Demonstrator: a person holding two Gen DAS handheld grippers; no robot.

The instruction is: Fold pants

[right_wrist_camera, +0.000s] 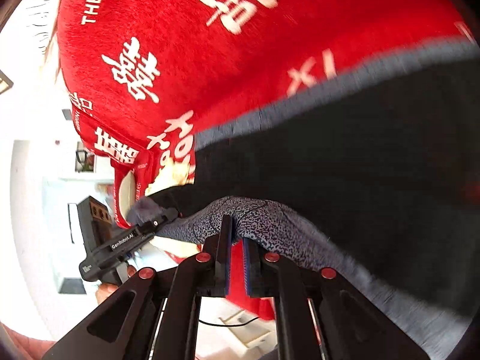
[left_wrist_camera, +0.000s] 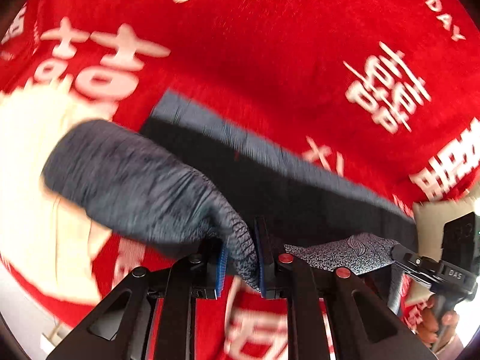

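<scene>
A: "Both grippers had cloth. The left gripper (left_wrist_camera: 241, 262) was clenched on a grey fold of the pants (left_wrist_camera: 270, 186), the right gripper (right_wrist_camera: 237, 258) pinching another edge."

B: "Where were the pants?"

A: "Held up over the red blanket (left_wrist_camera: 270, 60), partly resting on it."

B: "Folded?"

A: "Judging by the hanging bunches, barely begun; laying flat and creasing remained."

1. Red blanket (left_wrist_camera: 270, 69) with white printed characters and Latin lettering; the carrying surface, filling both views.
2. Dark pants (left_wrist_camera: 300, 192) with a grey band along the far edge; on the blanket, centre toward 4 o'clock in the left view.
3. Cream fabric (left_wrist_camera: 27, 156); at 9 o'clock, blurred.
</scene>
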